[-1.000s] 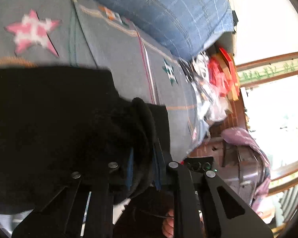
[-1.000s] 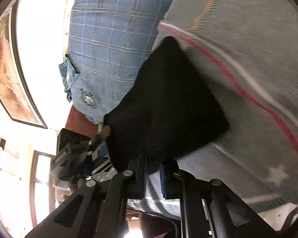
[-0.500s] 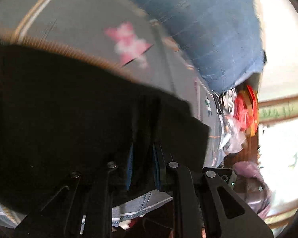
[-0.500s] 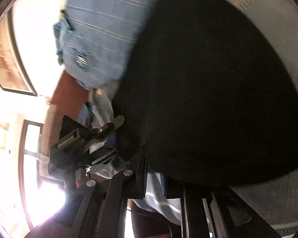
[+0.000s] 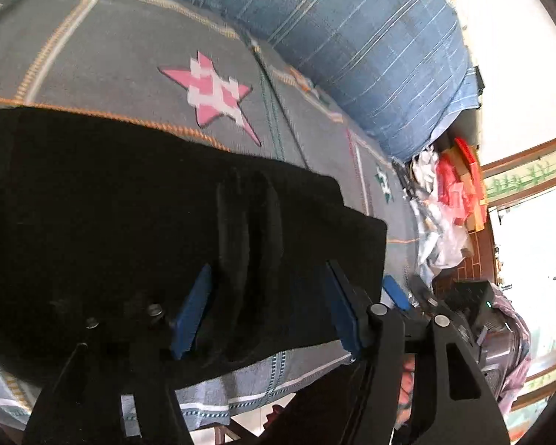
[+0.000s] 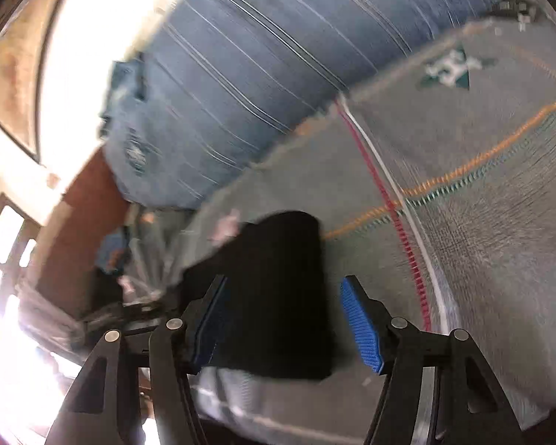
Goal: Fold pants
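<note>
Pants [image 5: 129, 230], black and folded into a flat slab, lie on the grey patterned bedspread [image 5: 122, 66], near its front edge. From the left wrist view two raised ridges of cloth stand up right between the blue pads, a lower layer poking out to the right. The left gripper [image 5: 267, 304] has its jaws spread wide, pads on either side of those ridges, nothing pinched. Over to the right wrist view, blurred by motion: the right gripper [image 6: 289, 319] is also spread apart, the narrow dark end of the pants sitting between its fingers, the left pad at the cloth's edge, the right pad clear of it over bare bedspread. A pink star [image 5: 215, 92] is stitched into the spread just beyond the pants' far edge. Behind that runs a big blue striped bolster [image 5: 352, 37] along the back. Off the bed's end, a heap of red and white bags [image 5: 448, 193], and bright windows beyond.
</note>
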### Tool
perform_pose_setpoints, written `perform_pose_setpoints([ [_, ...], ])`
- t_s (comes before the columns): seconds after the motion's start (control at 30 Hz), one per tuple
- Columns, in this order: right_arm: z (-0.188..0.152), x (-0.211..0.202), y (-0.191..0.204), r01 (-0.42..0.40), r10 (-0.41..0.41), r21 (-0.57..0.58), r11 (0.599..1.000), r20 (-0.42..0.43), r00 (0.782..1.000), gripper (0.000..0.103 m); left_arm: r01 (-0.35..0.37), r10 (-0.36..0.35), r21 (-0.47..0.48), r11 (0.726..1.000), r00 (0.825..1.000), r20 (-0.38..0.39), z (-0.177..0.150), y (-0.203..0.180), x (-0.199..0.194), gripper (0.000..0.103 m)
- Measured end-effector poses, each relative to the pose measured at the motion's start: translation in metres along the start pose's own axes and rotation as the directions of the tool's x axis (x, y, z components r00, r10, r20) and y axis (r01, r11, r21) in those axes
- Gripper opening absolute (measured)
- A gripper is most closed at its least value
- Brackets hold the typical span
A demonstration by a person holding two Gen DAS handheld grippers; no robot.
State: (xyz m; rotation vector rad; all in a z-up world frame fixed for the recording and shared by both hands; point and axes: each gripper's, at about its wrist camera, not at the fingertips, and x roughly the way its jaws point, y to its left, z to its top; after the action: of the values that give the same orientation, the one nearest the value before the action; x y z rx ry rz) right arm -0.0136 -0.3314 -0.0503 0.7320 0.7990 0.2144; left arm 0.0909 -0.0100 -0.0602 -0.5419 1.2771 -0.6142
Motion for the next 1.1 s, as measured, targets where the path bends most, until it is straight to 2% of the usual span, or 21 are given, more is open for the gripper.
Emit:
perform_pose_setpoints([
  [0.03,0.004,0.015,-0.003,0.029,-0.029,-0.005,1.000,-0.022,0.999,0.057,-0.006,0.006,-0.007,1.000,1.000,-0.008,0.001,-0.001,0.003,0.060],
  [0.07,0.008,0.023,-0.004,0.021,-0.022,-0.016,1.000,-0.044,0.999,0.020,-0.011,0.011,-0.011,1.000,1.000,-0.011,0.003,-0.005,0.005,0.059],
  [0.1,0.012,0.030,-0.001,-0.004,0.002,-0.031,1.000,-0.068,0.998,0.017,-0.011,0.010,-0.007,1.000,1.000,-0.011,0.004,-0.008,0.005,0.059],
  [0.2,0.019,0.017,0.022,0.023,-0.019,-0.139,0.990,0.027,0.999,0.016,-0.047,0.045,0.045,0.998,0.998,0.040,0.004,-0.021,-0.004,0.059],
  [0.23,0.018,0.012,0.026,0.073,-0.062,-0.185,0.980,0.062,0.996,0.016,-0.080,0.077,0.061,0.995,0.996,0.054,0.004,-0.023,-0.003,0.059],
  [0.27,0.017,0.015,0.022,0.106,-0.096,-0.197,0.975,0.060,0.994,0.016,-0.157,0.152,0.080,0.984,0.986,0.062,0.006,-0.025,0.003,0.059],
  [0.33,0.016,0.036,0.006,0.171,-0.174,-0.166,0.971,-0.005,0.985,0.019,-0.256,0.249,0.118,0.960,0.966,0.069,0.007,-0.022,0.019,0.059],
  [0.4,0.015,0.032,-0.002,0.140,-0.141,-0.124,0.982,0.004,0.990,0.023,-0.284,0.272,0.154,0.946,0.958,0.090,0.004,-0.028,0.017,0.059],
  [0.47,0.016,0.015,0.006,0.166,-0.161,-0.136,0.977,0.044,0.986,0.026,-0.295,0.278,0.206,0.933,0.955,0.106,0.000,-0.038,0.005,0.059],
  [0.53,0.015,-0.006,0.020,0.156,-0.140,-0.170,0.973,0.099,0.985,0.026,-0.290,0.261,0.232,0.928,0.954,0.148,-0.006,-0.043,-0.013,0.059],
  [0.6,0.012,-0.022,0.032,0.130,-0.103,-0.224,0.966,0.126,0.987,0.026,-0.259,0.217,0.248,0.934,0.959,0.183,-0.013,-0.046,-0.034,0.059],
  [0.67,0.000,-0.025,0.051,0.122,-0.084,-0.321,0.939,0.131,0.988,0.026,-0.218,0.170,0.254,0.942,0.965,0.199,-0.020,-0.047,-0.043,0.060],
  [0.73,-0.016,-0.007,0.059,0.135,-0.108,-0.372,0.918,0.093,0.990,0.028,-0.239,0.190,0.258,0.936,0.962,0.198,-0.026,-0.047,-0.034,0.062],
  [0.8,-0.030,0.019,0.044,0.168,-0.183,-0.360,0.918,-0.008,0.983,0.028,-0.303,0.272,0.242,0.922,0.950,0.152,-0.029,-0.036,-0.008,0.062],
  [0.83,-0.038,0.026,0.035,0.170,-0.183,-0.341,0.924,-0.006,0.983,0.028,-0.327,0.310,0.229,0.917,0.944,0.110,-0.026,-0.032,0.010,0.061],
  [0.87,-0.040,0.023,0.036,0.163,-0.158,-0.336,0.928,0.043,0.987,0.028,-0.329,0.312,0.228,0.916,0.944,0.105,-0.025,-0.027,0.019,0.062],
  [0.9,-0.042,0.023,0.036,0.167,-0.162,-0.331,0.929,0.043,0.986,0.029,-0.332,0.299,0.250,0.910,0.941,0.160,-0.030,-0.030,0.015,0.062],
  [1.0,-0.042,0.021,0.038,0.175,-0.172,-0.333,0.927,0.038,0.984,0.030,-0.373,0.333,0.297,0.879,0.926,0.179,-0.035,-0.036,0.017,0.063],
  [1.03,-0.042,0.023,0.040,0.175,-0.174,-0.331,0.927,0.034,0.984,0.030,-0.371,0.330,0.296,0.880,0.927,0.180,-0.036,-0.036,0.017,0.064],
  [1.1,-0.042,0.024,0.045,0.182,-0.182,-0.326,0.928,0.029,0.983,0.031,-0.338,0.302,0.269,0.902,0.939,0.167,-0.033,-0.030,0.012,0.064],
])
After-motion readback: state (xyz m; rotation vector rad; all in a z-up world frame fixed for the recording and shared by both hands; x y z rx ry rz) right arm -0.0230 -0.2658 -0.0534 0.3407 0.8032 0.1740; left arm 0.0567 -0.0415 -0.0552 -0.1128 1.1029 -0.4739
